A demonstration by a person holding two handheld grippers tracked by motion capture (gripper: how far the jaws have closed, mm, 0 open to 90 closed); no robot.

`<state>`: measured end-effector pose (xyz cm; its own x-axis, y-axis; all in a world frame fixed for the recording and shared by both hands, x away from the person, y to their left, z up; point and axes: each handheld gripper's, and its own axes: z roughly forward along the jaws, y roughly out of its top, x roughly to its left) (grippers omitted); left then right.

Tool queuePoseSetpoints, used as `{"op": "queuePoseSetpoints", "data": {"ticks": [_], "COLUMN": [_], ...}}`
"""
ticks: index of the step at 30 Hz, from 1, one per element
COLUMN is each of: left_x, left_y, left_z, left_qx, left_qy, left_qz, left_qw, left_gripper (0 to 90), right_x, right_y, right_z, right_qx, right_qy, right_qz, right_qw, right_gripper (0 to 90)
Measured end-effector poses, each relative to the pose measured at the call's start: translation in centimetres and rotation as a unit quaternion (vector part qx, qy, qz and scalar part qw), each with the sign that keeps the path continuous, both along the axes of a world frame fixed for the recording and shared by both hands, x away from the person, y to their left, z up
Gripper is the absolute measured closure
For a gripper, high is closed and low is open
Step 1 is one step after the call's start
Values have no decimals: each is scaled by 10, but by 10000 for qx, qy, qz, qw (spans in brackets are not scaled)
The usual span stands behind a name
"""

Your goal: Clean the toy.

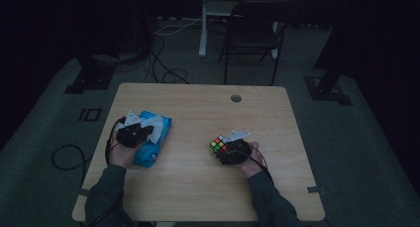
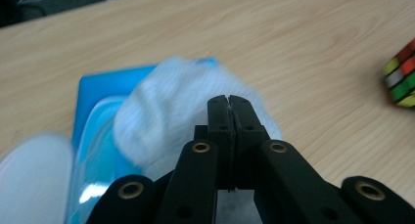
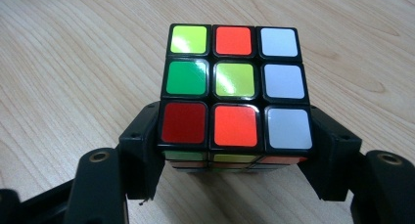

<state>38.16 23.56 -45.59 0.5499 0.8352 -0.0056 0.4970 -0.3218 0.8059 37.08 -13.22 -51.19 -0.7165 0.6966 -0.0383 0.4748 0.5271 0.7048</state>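
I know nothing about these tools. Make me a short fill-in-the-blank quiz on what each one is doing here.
1. The right gripper holds a puzzle ____ between its jaws.
2. The left gripper is over a ____ pack of wipes.
3. The left gripper's jaws are pressed ____.
4. The table is made of ____.

Missing words: cube; blue; together; wood

a light wooden table with rounded corners (image 1: 198, 187) has a small round grommet hole (image 1: 236, 98) near its far edge. a blue wet-wipes pack (image 1: 151, 150) lies on its left part, a white wipe (image 2: 176, 106) bunched on top.
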Motion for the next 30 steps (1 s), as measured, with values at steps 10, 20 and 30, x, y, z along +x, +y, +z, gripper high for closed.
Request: {"op": "queuePoseSetpoints", "data": {"ticks": [10,20,30], "left_x": [4,-12,-2], "left_y": [-20,6,-3], "left_z": [3,11,-5], "left_qx": [38,-581,307], "left_qy": [113,-174,-14], "left_qz": [-284,-439,-67], "left_qw": [9995,9972,9995], "left_gripper": [725,538,423], "right_x": [-1,-2,-3], "right_y": [1,0,4], "right_z": [1,2,2], "right_qx": [24,53,53], "right_qy": [-8,-43,-30], "right_qz": [19,13,70], "right_qw": [10000,10000,10000], "right_gripper": [342,341,341]}}
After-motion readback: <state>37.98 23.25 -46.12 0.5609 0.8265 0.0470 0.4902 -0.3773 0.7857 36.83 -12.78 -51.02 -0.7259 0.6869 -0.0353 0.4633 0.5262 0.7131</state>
